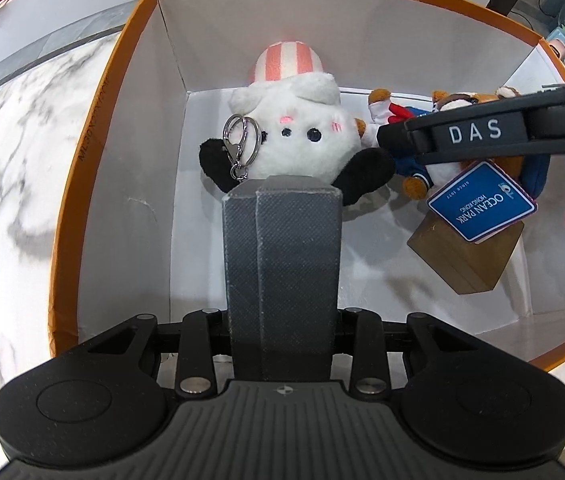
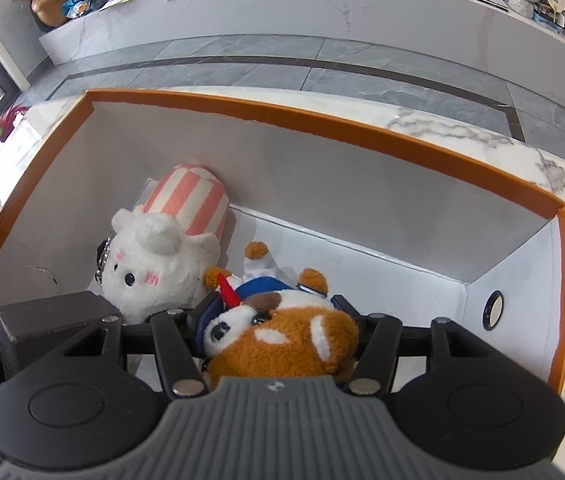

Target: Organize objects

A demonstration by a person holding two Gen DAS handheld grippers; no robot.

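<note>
Two plush toys [image 1: 294,136] [image 2: 282,336] inside orange box [image 1: 82,168].

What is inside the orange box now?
Inside the orange box: a white plush, a brown plush held by the right tool, a wooden block. The floor beneath them is hidden.

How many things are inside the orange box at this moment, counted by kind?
Plush toys: 2, the white plush with its striped hat and the brown plush, which the right hand-held gripper holds
Wooden blocks: 1, the wooden block
Total: 3 in the orange box
</note>
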